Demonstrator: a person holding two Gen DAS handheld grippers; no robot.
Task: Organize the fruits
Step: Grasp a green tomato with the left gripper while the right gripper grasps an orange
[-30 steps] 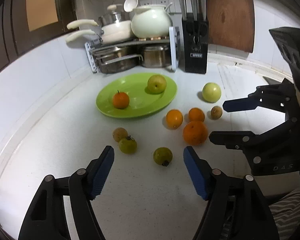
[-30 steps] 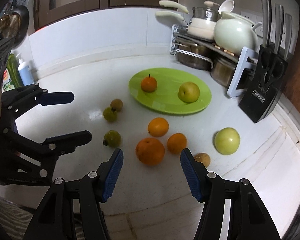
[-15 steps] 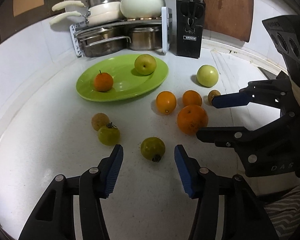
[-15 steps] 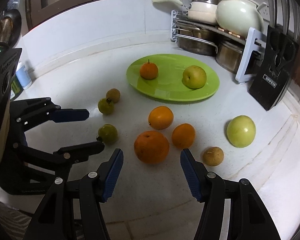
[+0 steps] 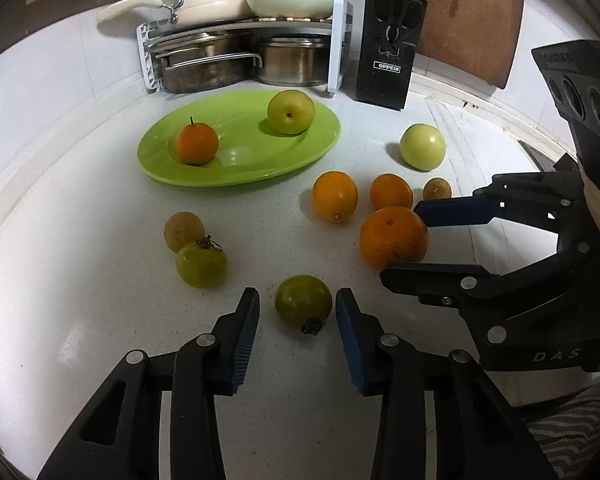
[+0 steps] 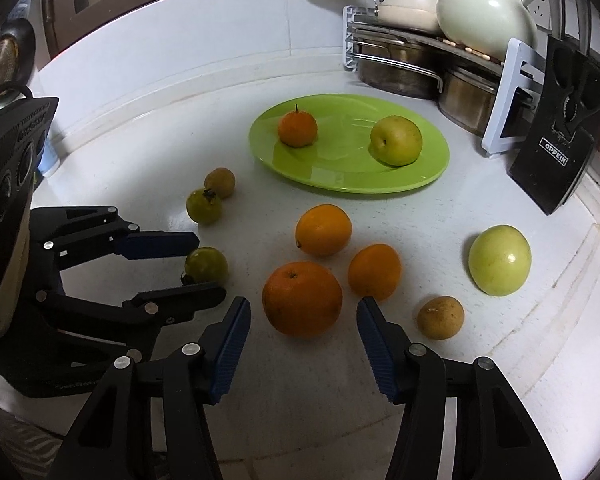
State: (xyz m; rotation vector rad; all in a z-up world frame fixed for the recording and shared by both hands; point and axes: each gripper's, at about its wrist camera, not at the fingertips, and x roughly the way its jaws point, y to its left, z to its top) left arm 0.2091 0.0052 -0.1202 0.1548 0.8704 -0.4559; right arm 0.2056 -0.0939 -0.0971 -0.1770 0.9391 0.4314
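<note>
The left gripper (image 5: 296, 312), jaws just closing, flanked a green fruit (image 5: 303, 300) ungrasped; the right gripper (image 6: 303, 320), also narrowing, straddled a large orange (image 6: 302, 298) unclenched.

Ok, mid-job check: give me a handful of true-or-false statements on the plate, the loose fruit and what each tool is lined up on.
1. The green plate holds two fruits. True: a small orange and a yellow-green apple.
2. The left tool is clamped on a tomato. False: the green tomato sits between its pads, whose jaws have just been closing, but gaps show on both sides.
3. The right tool straddles the big orange. True, with its pads clear of it.
4. The pale green apple is on the plate. False: it lies on the counter.
5. The knife block lies flat. False: it stands.
</note>
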